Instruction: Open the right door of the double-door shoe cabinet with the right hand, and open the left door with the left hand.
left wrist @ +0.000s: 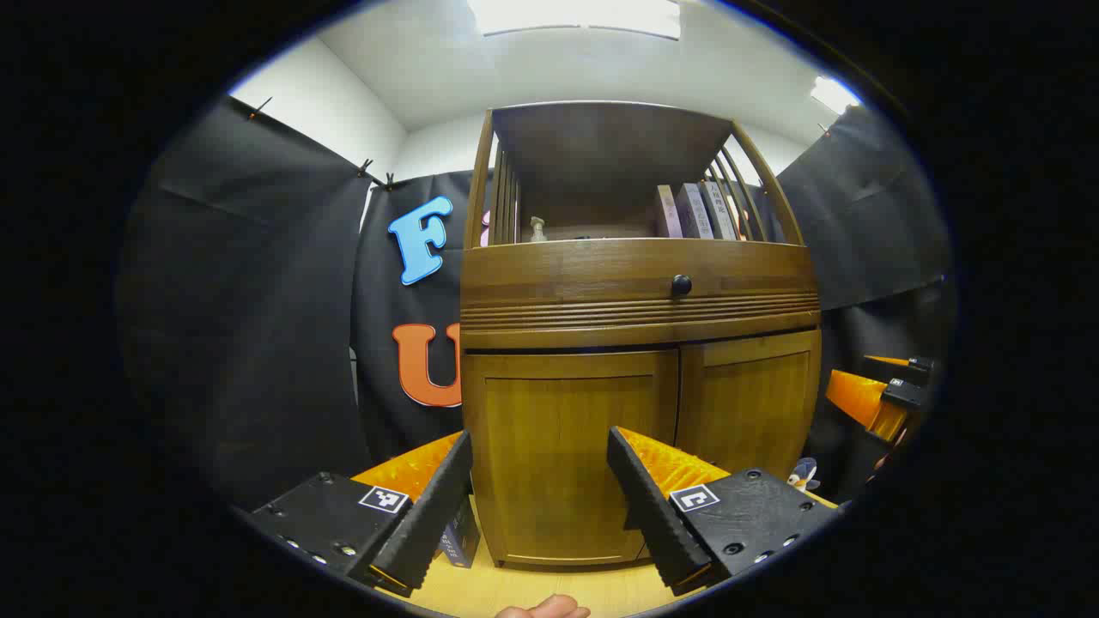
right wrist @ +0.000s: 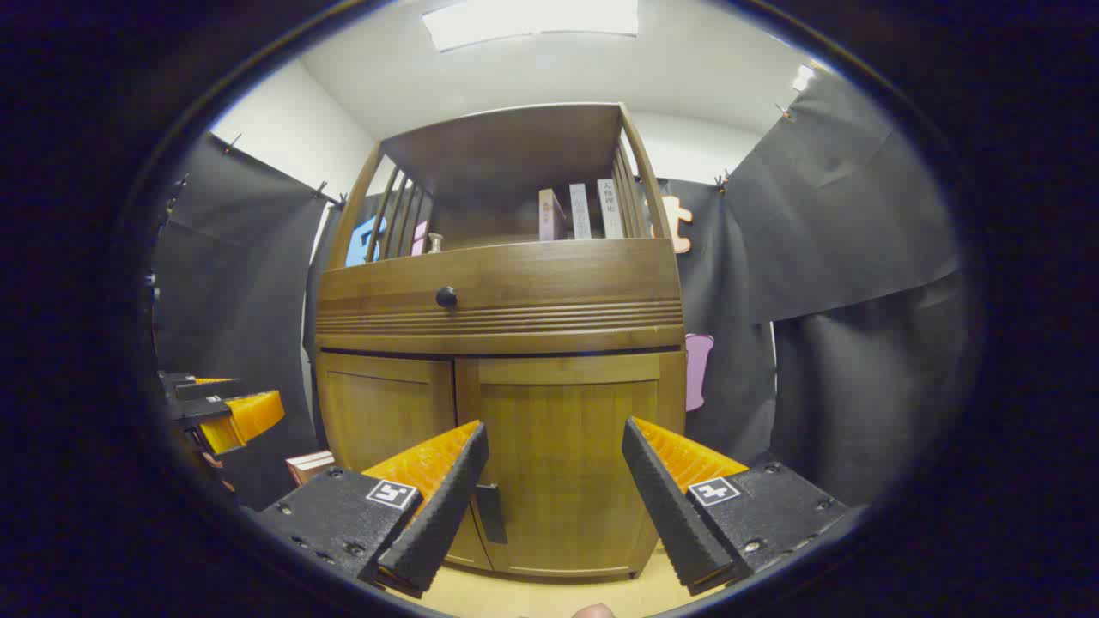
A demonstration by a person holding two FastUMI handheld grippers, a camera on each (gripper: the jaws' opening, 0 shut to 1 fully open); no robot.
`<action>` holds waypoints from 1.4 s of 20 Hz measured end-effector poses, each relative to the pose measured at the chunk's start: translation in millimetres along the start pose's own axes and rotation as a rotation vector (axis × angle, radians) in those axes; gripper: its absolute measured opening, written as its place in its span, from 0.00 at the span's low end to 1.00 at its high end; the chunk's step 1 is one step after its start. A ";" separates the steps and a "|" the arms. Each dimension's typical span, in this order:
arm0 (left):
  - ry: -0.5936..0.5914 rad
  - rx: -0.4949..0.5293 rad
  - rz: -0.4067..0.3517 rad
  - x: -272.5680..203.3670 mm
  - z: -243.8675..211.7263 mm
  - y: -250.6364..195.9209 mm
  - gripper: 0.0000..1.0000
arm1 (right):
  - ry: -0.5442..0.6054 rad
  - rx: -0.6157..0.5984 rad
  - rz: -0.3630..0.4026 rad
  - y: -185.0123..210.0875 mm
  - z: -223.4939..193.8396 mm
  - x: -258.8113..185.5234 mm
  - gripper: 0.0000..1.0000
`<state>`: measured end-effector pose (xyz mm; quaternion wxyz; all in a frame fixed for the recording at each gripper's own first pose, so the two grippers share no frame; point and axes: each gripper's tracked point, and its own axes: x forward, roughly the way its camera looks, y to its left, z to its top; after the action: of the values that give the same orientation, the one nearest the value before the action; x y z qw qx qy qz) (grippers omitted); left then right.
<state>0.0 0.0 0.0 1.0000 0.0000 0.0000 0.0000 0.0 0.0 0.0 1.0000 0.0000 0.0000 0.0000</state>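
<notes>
The wooden shoe cabinet (left wrist: pixel 640 343) stood straight ahead on a pale floor, both doors shut. The left door (left wrist: pixel 567 455) lay partly hidden behind the left gripper (left wrist: pixel 539 493), whose ridged orange-and-black fingers were spread wide — nothing between them. The right gripper (right wrist: pixel 554 489) was likewise splayed before the right door (right wrist: pixel 567 455), its dark handle (right wrist: pixel 489 513) half covered by one finger. Books (right wrist: pixel 582 211) stood on the slatted upper shelf; a round black knob (right wrist: pixel 446 297) marked the grooved drawer front.

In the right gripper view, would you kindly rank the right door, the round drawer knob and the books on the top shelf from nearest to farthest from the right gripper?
1. Right door: directly ahead of the right gripper.
2. Drawer knob: higher, up-left.
3. Books: top shelf, set back.
</notes>
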 end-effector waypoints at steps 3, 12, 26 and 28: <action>-0.011 -0.017 0.002 2.1 3.2 1.9 0.94 | -0.004 -0.009 -0.008 -1.5 0.5 1.3 1.00; -0.033 0.019 0.020 10.0 10.0 23.7 0.95 | -0.003 -0.039 0.003 11.1 1.3 12.0 1.00; -0.022 0.021 0.051 7.3 -0.5 50.1 1.00 | 0.099 0.005 0.024 34.4 -50.0 42.7 1.00; -0.015 0.022 0.064 4.9 -2.3 57.6 1.00 | 0.124 0.011 0.033 40.6 -62.2 50.2 1.00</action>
<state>4.9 57.6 -2.3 0.9994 0.0109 -0.0075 0.0319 50.2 40.6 -62.2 0.9979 0.0055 0.0618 0.0163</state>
